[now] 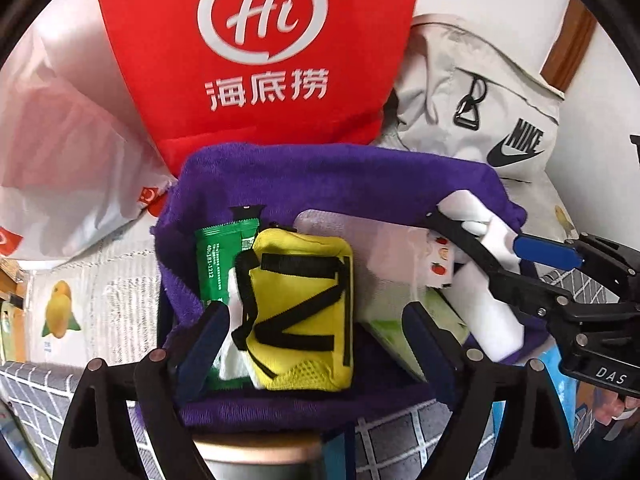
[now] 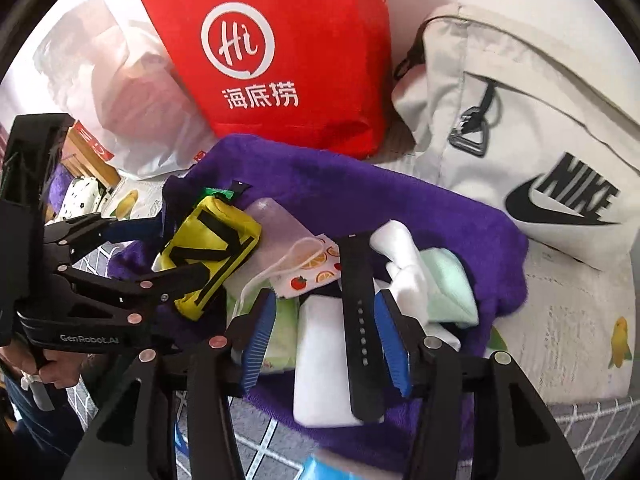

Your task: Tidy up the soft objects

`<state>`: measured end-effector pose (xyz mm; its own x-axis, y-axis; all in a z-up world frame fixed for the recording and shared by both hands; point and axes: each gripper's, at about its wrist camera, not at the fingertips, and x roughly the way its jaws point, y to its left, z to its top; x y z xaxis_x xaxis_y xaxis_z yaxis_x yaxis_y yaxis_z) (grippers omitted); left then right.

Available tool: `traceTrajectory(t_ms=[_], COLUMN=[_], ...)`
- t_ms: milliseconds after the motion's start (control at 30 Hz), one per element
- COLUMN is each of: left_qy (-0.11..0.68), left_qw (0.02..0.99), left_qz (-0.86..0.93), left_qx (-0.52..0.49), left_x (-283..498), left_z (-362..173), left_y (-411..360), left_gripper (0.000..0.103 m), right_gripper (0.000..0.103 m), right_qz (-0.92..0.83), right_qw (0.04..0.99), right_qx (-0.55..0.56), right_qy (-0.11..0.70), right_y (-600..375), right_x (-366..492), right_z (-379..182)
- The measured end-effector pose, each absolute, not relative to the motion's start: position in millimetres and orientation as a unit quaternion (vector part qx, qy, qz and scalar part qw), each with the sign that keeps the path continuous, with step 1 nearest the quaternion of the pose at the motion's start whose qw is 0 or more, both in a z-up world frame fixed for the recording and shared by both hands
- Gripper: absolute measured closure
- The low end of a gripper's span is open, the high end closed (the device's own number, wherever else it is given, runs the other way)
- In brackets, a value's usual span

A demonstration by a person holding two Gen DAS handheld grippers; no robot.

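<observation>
1. Left tongs (image 1: 316, 320) released, fingers either side of the yellow pouch (image 1: 300, 308), frame centre, not pressing.
2. Right tongs (image 2: 326, 340) released around the black strap (image 2: 358, 320), lower centre.
3. Both items lie in the purple towel (image 1: 340, 176).

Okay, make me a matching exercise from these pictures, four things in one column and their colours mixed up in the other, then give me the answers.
Things:
1. pouch with black straps
2. towel under the pile
3. paper bag with the Hi logo
4. watch strap

Colours:
A. red
B. black
C. yellow
D. purple

Pairs: 1-C, 2-D, 3-A, 4-B
</observation>
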<state>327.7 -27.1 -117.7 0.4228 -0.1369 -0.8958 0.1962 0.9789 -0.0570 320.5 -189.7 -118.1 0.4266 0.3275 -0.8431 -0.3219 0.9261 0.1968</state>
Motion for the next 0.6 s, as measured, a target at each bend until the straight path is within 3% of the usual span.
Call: traceTrajectory(t_ms=[67,133,600], left_qy=[0.528,0.525,0.486], left_qw=[0.843,0.845,0.869], left_qz=[-0.093,-0.091,-0.093], left_qx=[0.030,0.030,-0.011], left_x=[321,309,178], left_z=[-111,-101,-58], left_y=[-28,-27,-8], left_gripper=[0.015,0.015,0.015], right_gripper=[0.045,0.029,0.012], right_qz=[0.187,0.179,0.133], right_qw=[0.849,0.853,0.872], right_qx=[0.007,0.011,0.054], right_qy=[0.494,0.489,0.467], right_y=[-194,-199,-207], right_x=[312,301,182], right_z=[-110,-102,-68])
